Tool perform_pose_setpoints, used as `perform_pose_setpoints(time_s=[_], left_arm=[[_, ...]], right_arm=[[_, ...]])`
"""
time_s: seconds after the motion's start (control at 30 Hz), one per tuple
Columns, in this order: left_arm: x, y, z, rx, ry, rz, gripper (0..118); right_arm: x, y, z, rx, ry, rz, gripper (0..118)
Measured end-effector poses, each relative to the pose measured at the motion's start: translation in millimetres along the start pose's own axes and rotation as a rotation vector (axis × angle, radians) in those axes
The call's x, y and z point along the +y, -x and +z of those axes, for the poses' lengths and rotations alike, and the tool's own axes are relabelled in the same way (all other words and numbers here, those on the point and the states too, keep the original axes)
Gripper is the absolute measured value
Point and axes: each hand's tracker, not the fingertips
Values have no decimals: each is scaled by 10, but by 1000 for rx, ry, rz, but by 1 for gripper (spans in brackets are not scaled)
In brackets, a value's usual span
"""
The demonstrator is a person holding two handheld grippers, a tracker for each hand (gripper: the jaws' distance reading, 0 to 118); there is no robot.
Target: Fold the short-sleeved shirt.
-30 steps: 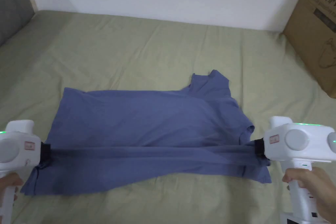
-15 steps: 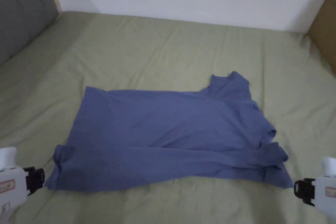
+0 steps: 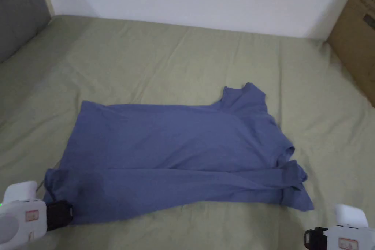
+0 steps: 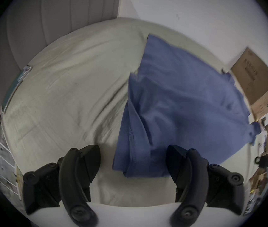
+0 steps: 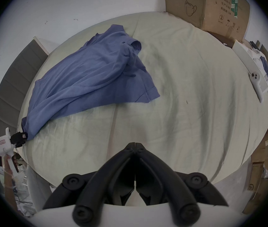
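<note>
Left gripper is hanging spread at the shirt's hem corner, gripping nothing; our right gripper is sitting pressed together, empty, well clear of the sleeve. We are seeing the shirt lying on the bed, near edge folded over. Pinching only the top layer risks undoing that fold.

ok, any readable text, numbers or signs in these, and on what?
"2" in a circle: cardboard box, beside handling pictograms and a mask drawing.
"SF": lower carton beside the bed, distorted, unsure.
Other print on the cardboard box: too small to trust.
Red-framed stickers on left gripper and right gripper: blurred, unreadable.
</note>
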Motion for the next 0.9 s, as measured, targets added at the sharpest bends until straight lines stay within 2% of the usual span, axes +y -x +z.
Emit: perform_pose_setpoints(time_s=[0.03, 0.07, 0.1, 0.13, 0.27, 0.37, 0.43, 0.47, 0.5, 0.53, 0.57, 0.6, 0.7, 0.77, 0.83, 0.9], left_arm=[[24, -36, 72, 9, -15, -10, 76], [44, -41, 105, 15, -29, -33, 59], [42, -52, 151, 15, -38, -39, 49], [75, -13, 151, -1, -27, -37, 40], [187, 64, 198, -72, -15, 59, 14], [204, -32, 209, -69, -19, 47, 12], [204, -129, 216, -22, -21, -20, 11], [198, -160, 216, -17, -28, -43, 10], [203, -211, 249, -25, -26, -47, 8], [216, -237, 258, -25, -19, -58, 8], [220, -250, 272, -19, -22, -72, 7], [230, -263, 287, -14, -24, -77, 7], [255, -232, 439, -21, -28, -102, 6], [267, -141, 590, -41, -65, -82, 6], [269, -73, 707, -54, -75, -71, 6], [249, -8, 785, 0, -85, -95, 6]], right_arm=[[47, -5, 1, 2, -13, 9, 25], [108, -14, -13, 20, -31, 25, 67], [189, -20, -57, 28, -49, 39, 97], [275, -20, -129, 17, -59, 47, 109], [614, -2, -467, -114, -82, 111, 93], [765, 18, -828, -104, 0, 112, 90], [789, 93, -893, -102, 26, 95, 69], [784, 119, -874, -120, 18, 110, 69], [774, 122, -800, -88, 13, 144, 64], [764, 125, -730, -55, -2, 170, 50], [757, 123, -676, -43, 0, 181, 22], [729, 131, -595, -56, 1, 176, 10], [728, 111, -404, -43, -17, 162, 10], [702, 85, -217, 12, -24, 122, 9], [622, 53, -14, 22, -23, 125, 9], [495, -11, 174, 38, -22, 133, 9]])
